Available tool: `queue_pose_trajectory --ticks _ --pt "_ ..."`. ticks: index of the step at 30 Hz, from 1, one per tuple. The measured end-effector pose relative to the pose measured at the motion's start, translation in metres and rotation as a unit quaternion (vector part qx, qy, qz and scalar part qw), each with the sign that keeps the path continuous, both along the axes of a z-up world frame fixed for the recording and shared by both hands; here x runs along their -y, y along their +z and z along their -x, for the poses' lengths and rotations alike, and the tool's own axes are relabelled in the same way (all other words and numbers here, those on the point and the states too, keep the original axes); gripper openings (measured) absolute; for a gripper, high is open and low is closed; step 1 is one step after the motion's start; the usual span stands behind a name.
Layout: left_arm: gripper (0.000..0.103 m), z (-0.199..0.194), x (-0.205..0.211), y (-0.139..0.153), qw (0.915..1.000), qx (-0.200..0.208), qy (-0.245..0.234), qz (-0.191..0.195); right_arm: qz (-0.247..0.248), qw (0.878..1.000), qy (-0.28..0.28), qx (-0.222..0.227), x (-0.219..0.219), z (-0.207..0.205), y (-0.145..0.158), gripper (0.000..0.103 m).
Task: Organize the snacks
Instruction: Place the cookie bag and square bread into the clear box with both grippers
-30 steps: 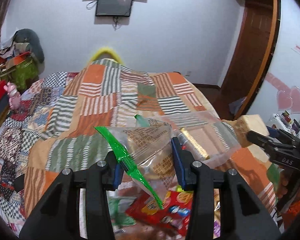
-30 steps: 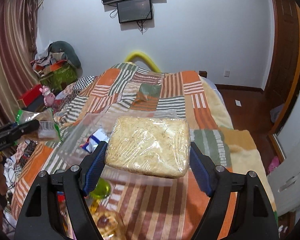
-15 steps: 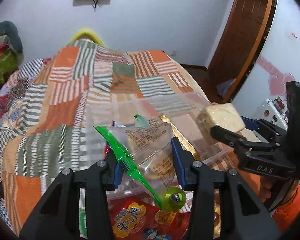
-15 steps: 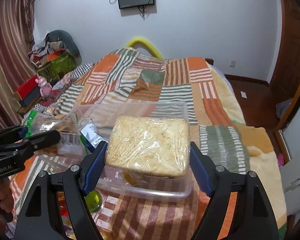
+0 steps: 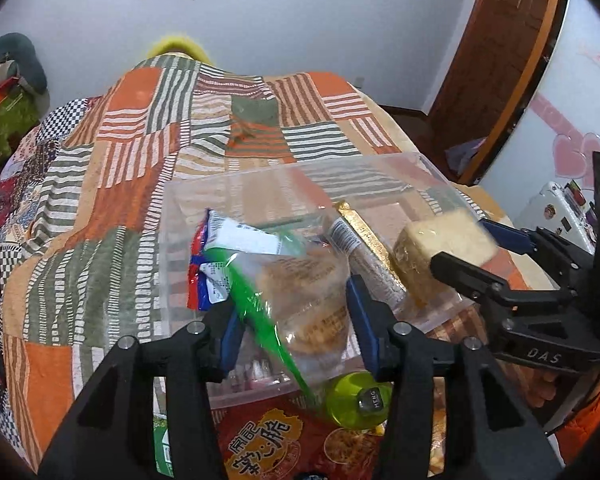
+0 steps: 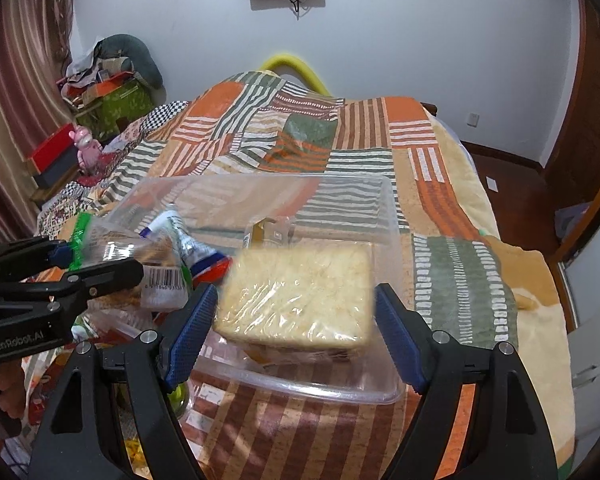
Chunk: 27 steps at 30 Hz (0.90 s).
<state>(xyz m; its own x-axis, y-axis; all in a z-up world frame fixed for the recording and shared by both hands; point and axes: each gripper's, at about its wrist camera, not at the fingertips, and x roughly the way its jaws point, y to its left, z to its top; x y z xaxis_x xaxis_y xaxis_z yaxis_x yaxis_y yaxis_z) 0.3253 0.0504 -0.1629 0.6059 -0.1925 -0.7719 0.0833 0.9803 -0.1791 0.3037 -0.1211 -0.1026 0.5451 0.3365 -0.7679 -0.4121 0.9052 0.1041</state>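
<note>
Two wrapped snacks hang over a clear plastic bin (image 5: 172,216) that sits on a bed covered with a patchwork blanket (image 5: 112,168). In the left wrist view, a cracker bag (image 5: 304,300) with a green sealed edge sits low in the centre of the frame, between the blue pads of the left hand-held gripper (image 5: 296,316). Those jaws are opening; the bag is blurred, a gap shows beside the left pad, and the right pad seems to meet only its edge, so the grip looks released. The bag hangs over the bin's near wall.

In the right wrist view, a pale noodle block (image 6: 300,292) in clear film fills the middle of the frame, above the near half of the bin. The right hand-held gripper (image 6: 296,332) has its pads spread wide on either side; narrow gaps show at both sides of the blurred block, so whether it is clamped cannot be told.

Inside the bin lie a white, red and blue packet (image 5: 224,252) toward the left and a long gold-edged pack (image 5: 360,248) toward the centre. Nearer the camera, outside the bin at the bottom of the left wrist view, rest a red snack bag (image 5: 268,440) and a green bottle (image 5: 356,400).
</note>
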Motion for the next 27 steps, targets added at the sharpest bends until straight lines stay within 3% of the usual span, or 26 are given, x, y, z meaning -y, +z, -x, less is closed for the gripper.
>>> queue_pose_trajectory --ticks 4,17,27 --pt "0.061 0.007 -0.003 0.010 0.9999 0.013 0.005 -0.003 -0.004 1.000 0.000 0.007 0.004 0.003 0.008 0.077" --pt "0.069 0.073 -0.019 0.052 0.9973 0.052 0.035 -0.039 -0.006 0.999 0.012 0.038 0.016 0.048 0.038 0.077" --pt "0.072 0.139 -0.043 0.034 0.9964 0.019 0.071 -0.042 0.004 0.999 0.037 0.032 0.015 0.098 0.034 0.077"
